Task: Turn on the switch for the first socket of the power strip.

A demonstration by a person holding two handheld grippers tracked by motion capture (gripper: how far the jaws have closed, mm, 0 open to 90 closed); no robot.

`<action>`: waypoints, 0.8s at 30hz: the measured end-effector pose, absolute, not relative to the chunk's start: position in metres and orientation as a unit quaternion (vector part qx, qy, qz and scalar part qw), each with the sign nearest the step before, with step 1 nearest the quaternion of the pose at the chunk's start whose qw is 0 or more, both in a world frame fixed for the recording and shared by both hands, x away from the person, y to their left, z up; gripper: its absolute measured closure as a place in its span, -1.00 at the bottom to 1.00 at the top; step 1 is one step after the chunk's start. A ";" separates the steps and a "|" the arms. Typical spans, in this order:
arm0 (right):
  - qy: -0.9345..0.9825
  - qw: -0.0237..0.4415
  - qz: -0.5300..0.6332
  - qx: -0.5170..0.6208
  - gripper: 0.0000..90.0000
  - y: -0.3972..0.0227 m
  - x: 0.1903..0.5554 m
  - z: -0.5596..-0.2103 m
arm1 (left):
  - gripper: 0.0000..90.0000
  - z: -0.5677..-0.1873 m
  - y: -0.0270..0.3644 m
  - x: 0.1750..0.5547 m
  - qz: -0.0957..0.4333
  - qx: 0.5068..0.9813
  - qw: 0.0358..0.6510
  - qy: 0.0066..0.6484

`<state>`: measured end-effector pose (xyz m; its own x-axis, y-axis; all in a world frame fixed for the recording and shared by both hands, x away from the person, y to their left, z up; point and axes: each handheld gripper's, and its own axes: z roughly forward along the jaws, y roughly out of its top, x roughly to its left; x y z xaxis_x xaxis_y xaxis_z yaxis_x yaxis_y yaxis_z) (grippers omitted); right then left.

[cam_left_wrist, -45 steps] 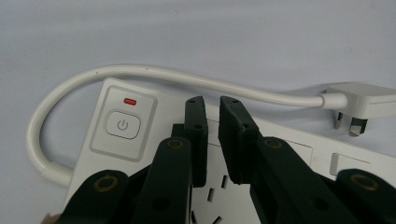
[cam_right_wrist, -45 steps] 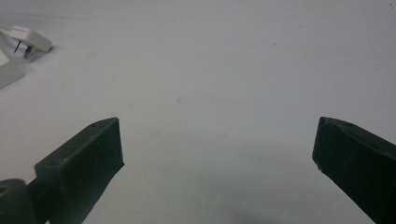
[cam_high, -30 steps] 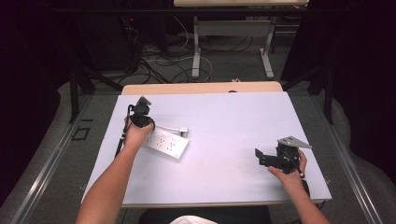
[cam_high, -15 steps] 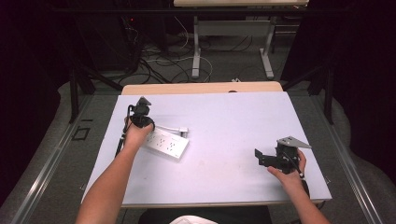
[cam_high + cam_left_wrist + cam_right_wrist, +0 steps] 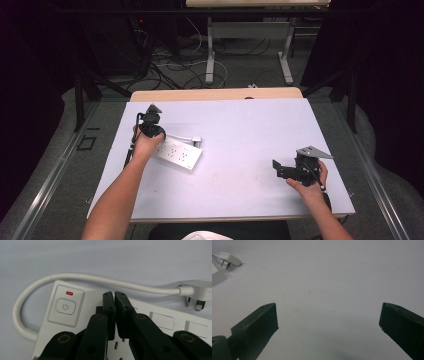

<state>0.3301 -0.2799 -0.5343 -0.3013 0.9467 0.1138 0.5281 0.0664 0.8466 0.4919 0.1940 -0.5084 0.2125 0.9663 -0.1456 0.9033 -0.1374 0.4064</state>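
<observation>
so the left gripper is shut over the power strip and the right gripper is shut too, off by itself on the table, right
Not quite. The right gripper is open: the right gripper view shows its jaws wide apart over bare table. The rest holds: the left gripper is shut over the white power strip.

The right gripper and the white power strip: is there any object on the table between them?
Nothing visible stands between them. The right gripper, jaws open, sits near the table's right side, and only bare table lies between it and the power strip. The left gripper, jaws closed, is already above the strip.
</observation>
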 end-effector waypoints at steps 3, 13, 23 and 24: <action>0.687 0.247 0.423 0.537 -0.97 -0.280 0.330 -0.534 | 0.96 -0.509 0.193 0.492 0.080 0.752 0.205 0.621; 0.686 0.246 0.424 0.537 -0.97 -0.280 0.331 -0.534 | 1.00 -0.510 0.193 0.491 0.085 0.753 0.199 0.622; 0.687 0.247 0.425 0.535 -0.97 -0.281 0.332 -0.534 | 0.99 -0.510 0.193 0.492 0.083 0.751 0.201 0.623; 0.687 0.246 0.425 0.536 -0.97 -0.281 0.332 -0.534 | 0.99 -0.510 0.193 0.492 0.084 0.751 0.201 0.623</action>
